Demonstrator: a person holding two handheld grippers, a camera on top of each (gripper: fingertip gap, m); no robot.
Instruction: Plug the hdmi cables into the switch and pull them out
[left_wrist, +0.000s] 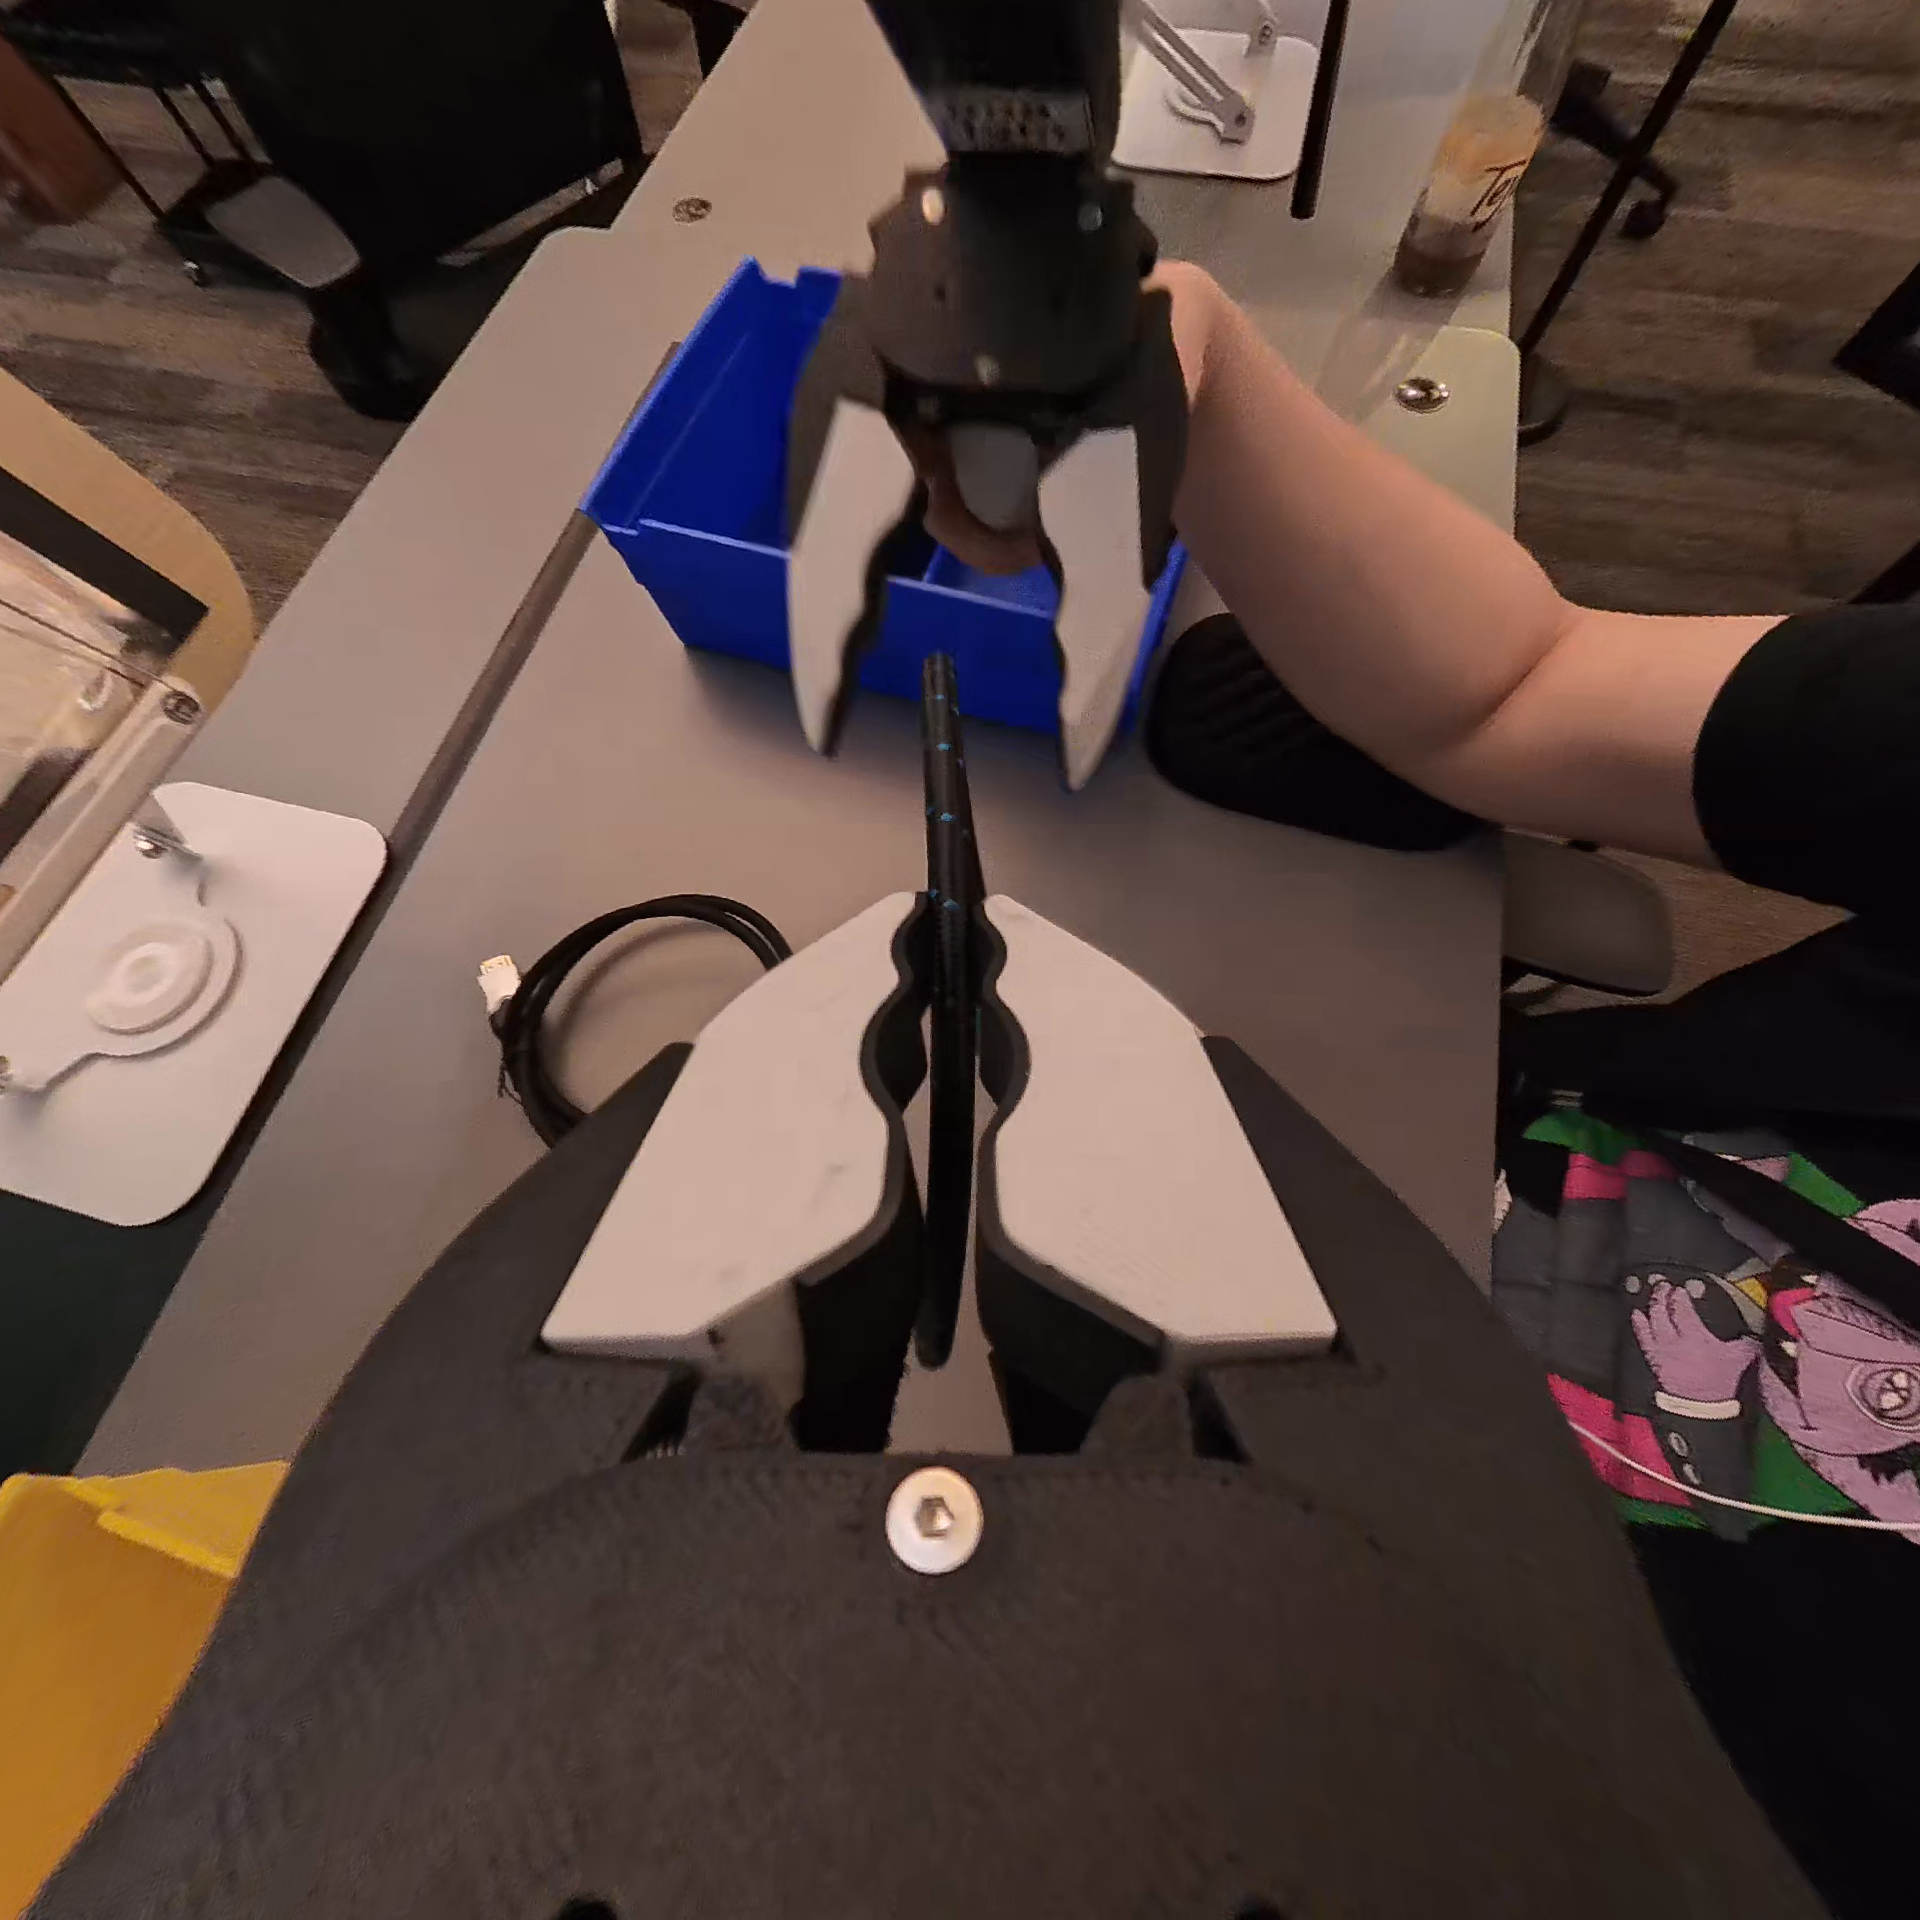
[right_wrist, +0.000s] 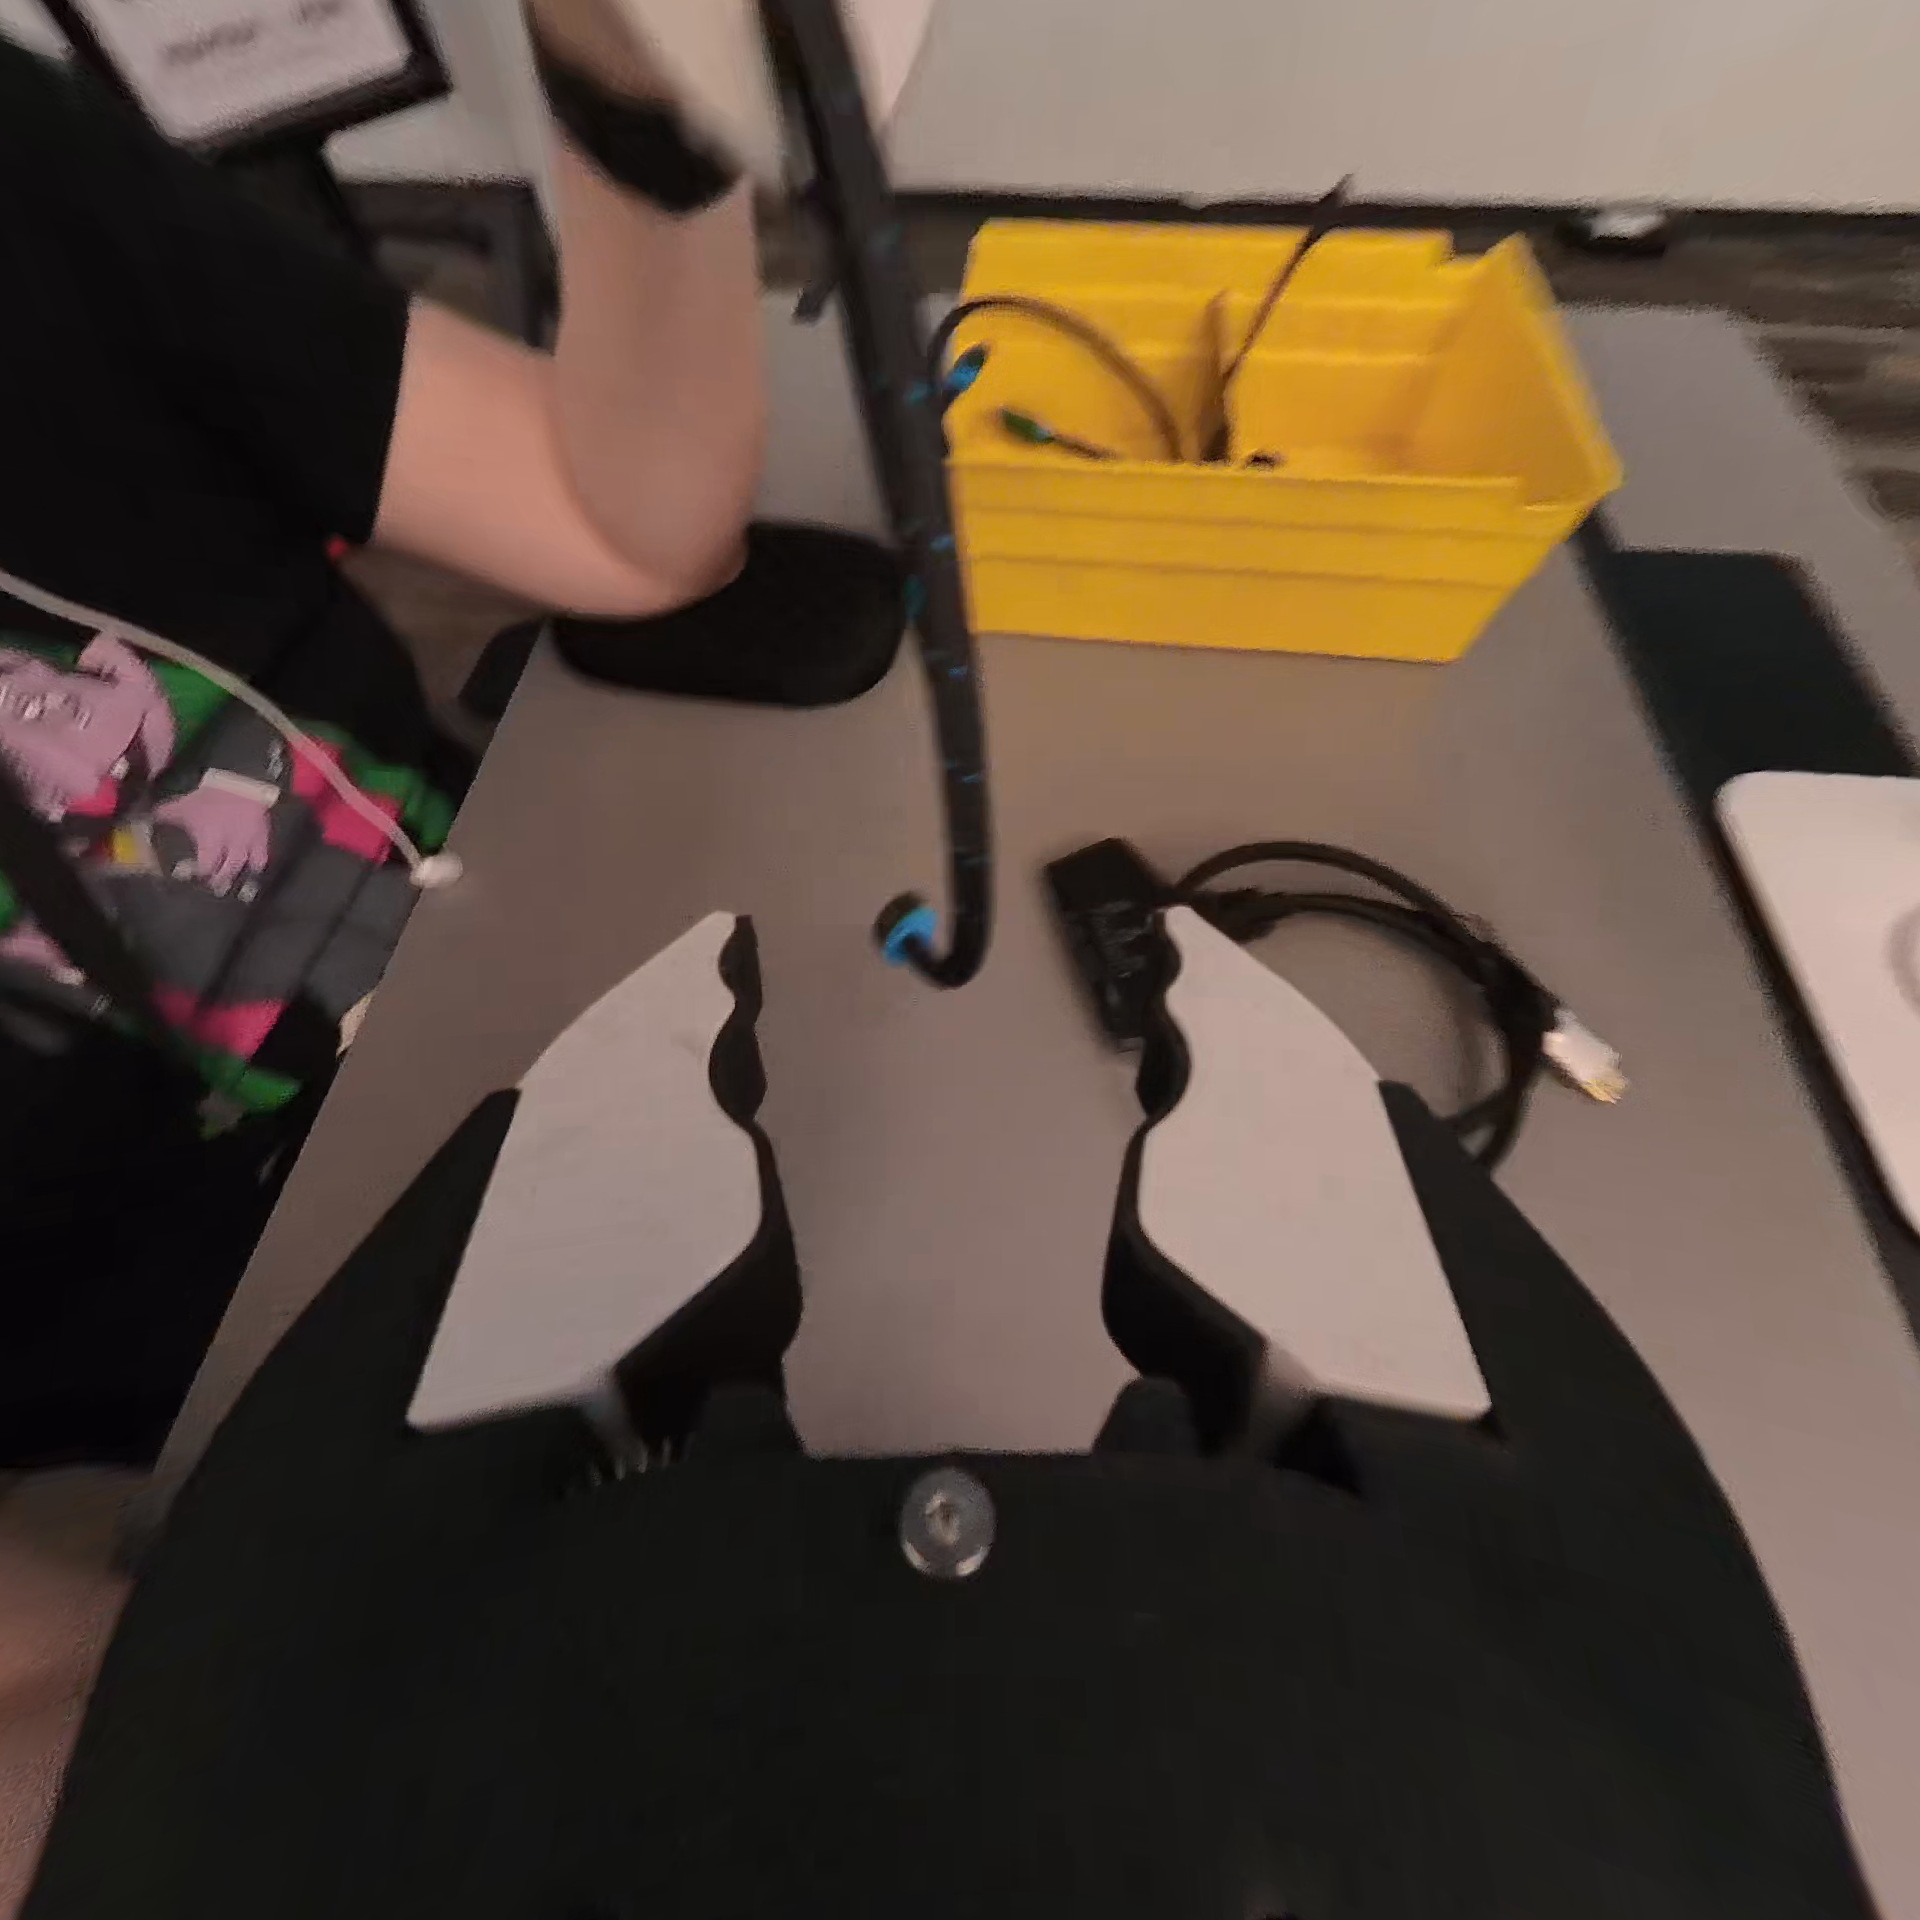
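The left hand-held gripper is closed tight on a black cable with blue marks and holds it up above the tabletop. The cable's blue plug end hangs just over the tabletop, near the small black switch. The right hand-held gripper is wide open and holds nothing. I think the plugging step is just starting. Next, the open one needs to grab the plug and line it up with the switch.
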